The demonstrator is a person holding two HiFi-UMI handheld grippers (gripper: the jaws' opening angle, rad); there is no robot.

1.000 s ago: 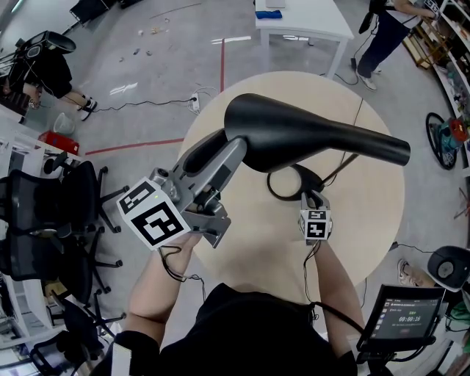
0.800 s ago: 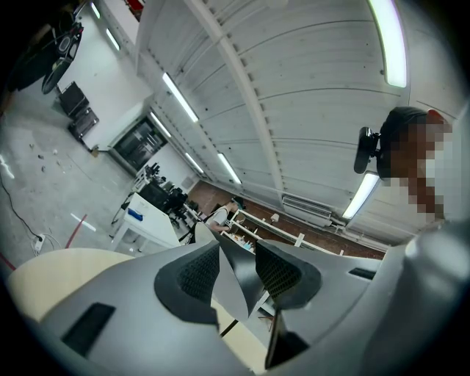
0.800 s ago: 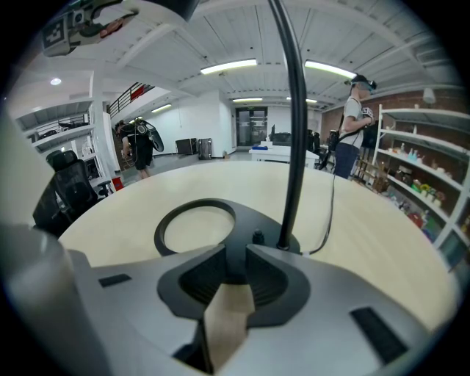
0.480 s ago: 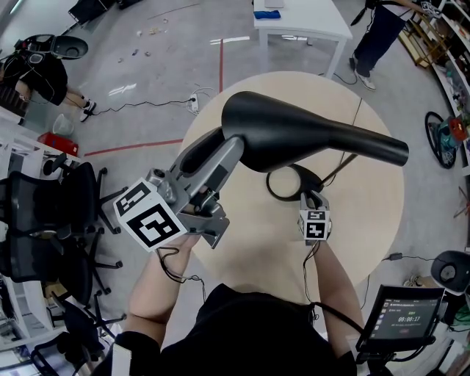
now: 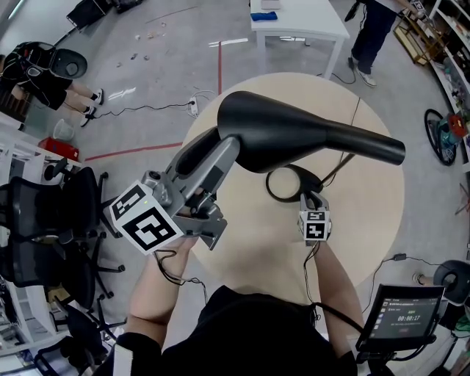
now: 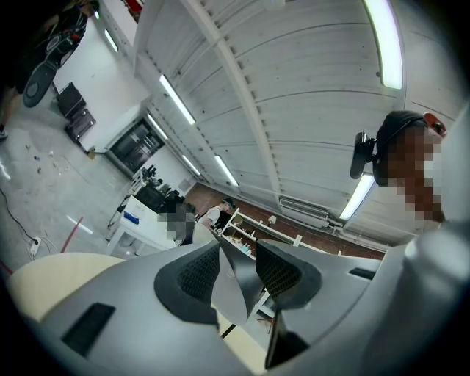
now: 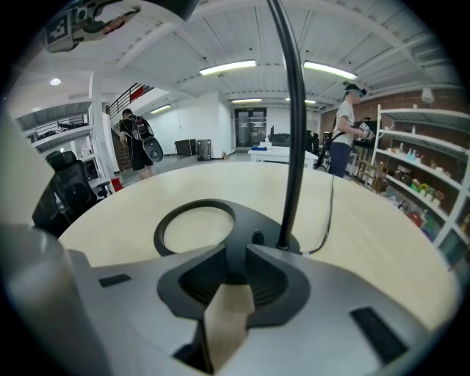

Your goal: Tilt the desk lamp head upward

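The black desk lamp head (image 5: 294,136) hangs long and wide over the round beige table (image 5: 367,220). My left gripper (image 5: 229,143) is raised at its left end and shut on the head's thin rim (image 6: 239,294). The ring-shaped black base (image 5: 286,183) lies flat on the table, and a thin stem (image 7: 290,125) rises from it. My right gripper (image 5: 310,197) sits low on the table, shut on the near edge of the base (image 7: 242,250). In the left gripper view my left gripper (image 6: 236,283) points up at the ceiling. My right gripper (image 7: 233,273) has its jaws tight on the base plate.
The lamp's cable (image 5: 345,158) runs off over the far right of the table. A white table (image 5: 301,18) stands behind, office chairs (image 5: 44,220) at the left, and a screen on a stand (image 5: 400,316) at the lower right. People stand at the room's edges.
The lamp head and my left gripper on it have shifted a little to the left in the head view. My right gripper has stayed on the base.
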